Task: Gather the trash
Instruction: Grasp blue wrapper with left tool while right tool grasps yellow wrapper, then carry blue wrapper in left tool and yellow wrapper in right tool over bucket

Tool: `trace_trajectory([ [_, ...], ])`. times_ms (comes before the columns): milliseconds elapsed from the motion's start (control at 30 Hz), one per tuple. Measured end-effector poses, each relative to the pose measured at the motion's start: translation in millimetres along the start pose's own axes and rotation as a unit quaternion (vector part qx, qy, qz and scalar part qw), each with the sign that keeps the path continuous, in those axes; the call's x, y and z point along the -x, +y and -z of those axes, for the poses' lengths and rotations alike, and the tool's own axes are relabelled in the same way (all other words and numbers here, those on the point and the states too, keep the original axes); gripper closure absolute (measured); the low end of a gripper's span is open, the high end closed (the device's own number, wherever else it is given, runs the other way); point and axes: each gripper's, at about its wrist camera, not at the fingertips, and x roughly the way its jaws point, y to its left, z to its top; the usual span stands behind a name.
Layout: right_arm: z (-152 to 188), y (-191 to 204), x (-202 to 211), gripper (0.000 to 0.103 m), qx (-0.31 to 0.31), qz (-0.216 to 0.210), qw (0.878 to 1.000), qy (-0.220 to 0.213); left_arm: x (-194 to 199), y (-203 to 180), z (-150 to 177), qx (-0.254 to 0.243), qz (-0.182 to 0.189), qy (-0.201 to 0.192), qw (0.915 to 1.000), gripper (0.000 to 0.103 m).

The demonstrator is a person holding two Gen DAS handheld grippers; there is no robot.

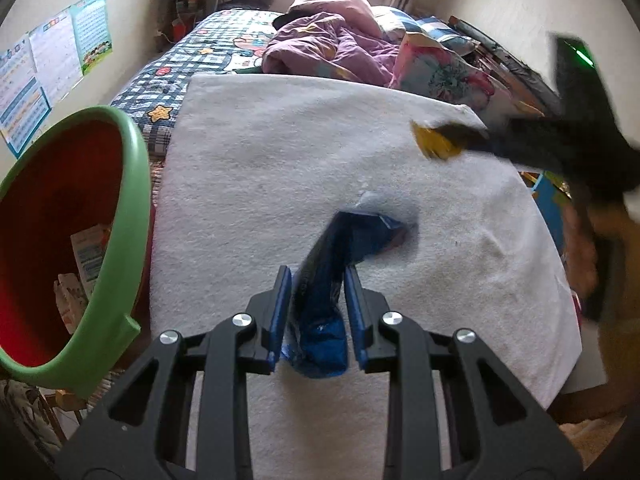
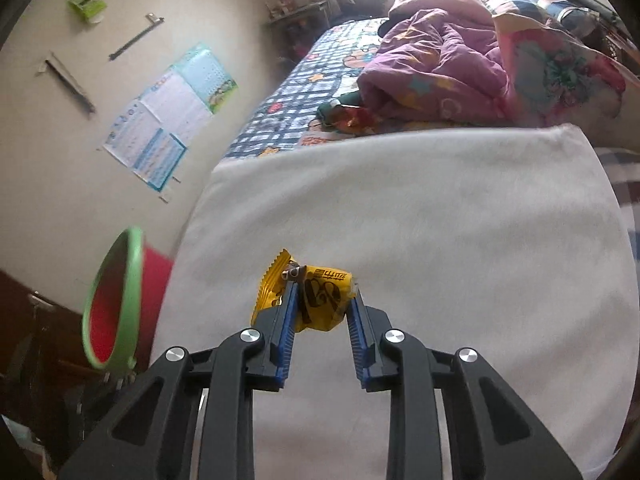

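Our left gripper has its blue-padded fingers pinched on a blue wrapper, which stands up between the pads and trails forward onto the white towel just ahead of the fingertips. To the left of this gripper, close by and tilted toward us, we see the red bin with its green rim; a few pale paper scraps lie inside against its wall. Ahead and to the right, our right gripper shows as a blurred dark shape with a yellow wrapper at its tip, above the far right part of the towel. From its own camera, the right gripper has its fingers closed on that yellow snack wrapper, whose crimped end sticks out past the left finger; we cannot tell whether the wrapper is lifted clear of the towel beneath it. The bin sits well off to the left of this gripper, past the towel's edge. Farther ahead of both grippers lie a checked cartoon bedsheet and a rumpled purple quilt, and colourful charts are stuck on the wall to the left.
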Motion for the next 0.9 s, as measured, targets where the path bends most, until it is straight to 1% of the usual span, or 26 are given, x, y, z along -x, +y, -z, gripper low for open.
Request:
trace_trajectory([
  [67, 20, 4, 7, 0.079, -0.015, -0.005, 1.0, -0.005, 1, 3, 1, 0.01, 0.001, -0.002, 1.0, 0.082],
  [100, 31, 5, 10, 0.079, -0.026, -0.009, 1.0, -0.005, 2, 4, 1, 0.014, 0.002, -0.003, 0.9999, 0.083],
  [200, 52, 13, 15, 0.079, -0.041, -0.015, 0.999, -0.002, 5, 6, 0, 0.021, 0.002, -0.009, 0.9997, 0.088],
  [333, 61, 22, 22, 0.079, -0.033, -0.007, 0.999, -0.008, 5, 5, 1, 0.022, 0.002, -0.009, 0.9997, 0.089],
  [367, 62, 23, 24, 0.078, -0.032, -0.006, 0.999, -0.01, 5, 5, 2, 0.024, 0.003, -0.011, 0.9997, 0.088],
  [400, 63, 24, 26, 0.078, -0.032, -0.005, 0.999, -0.012, 5, 5, 1, 0.026, 0.006, -0.011, 0.9996, 0.085],
  [433, 64, 24, 27, 0.078, -0.033, -0.004, 0.999, -0.014, 3, 5, 0, 0.028, 0.013, -0.01, 0.9995, 0.078],
  [467, 66, 25, 27, 0.078, -0.034, -0.003, 0.999, -0.015, 2, 5, -1, 0.031, 0.016, -0.011, 0.9993, 0.067],
  [533, 68, 22, 29, 0.078, -0.039, 0.0, 0.999, -0.016, 0, 5, -5, 0.033, 0.019, -0.01, 0.9992, 0.061],
  [567, 69, 21, 31, 0.078, -0.042, 0.001, 0.999, -0.018, -1, 3, -7, 0.032, 0.019, -0.01, 0.9993, 0.054],
  [600, 69, 18, 32, 0.078, -0.044, 0.003, 0.999, -0.02, -2, 2, -8, 0.031, 0.018, -0.009, 0.9993, 0.05],
  [633, 70, 17, 34, 0.078, -0.047, 0.005, 0.999, -0.024, -2, 1, -10, 0.031, 0.022, -0.011, 0.9992, 0.049],
  [667, 72, 16, 36, 0.078, -0.048, 0.007, 0.998, -0.027, -3, -1, -11, 0.03, 0.028, -0.011, 0.9991, 0.049],
  [767, 78, 13, 42, 0.078, -0.05, 0.014, 0.998, -0.034, -10, -5, -13, 0.026, 0.031, -0.005, 0.9992, 0.049],
  [833, 82, 10, 44, 0.078, -0.055, 0.014, 0.998, -0.034, -19, -7, -12, 0.021, 0.028, 0.009, 0.9994, 0.05],
  [900, 85, 8, 46, 0.078, -0.058, 0.015, 0.998, -0.035, -26, -10, -11, 0.013, 0.018, 0.021, 0.9995, 0.067],
])
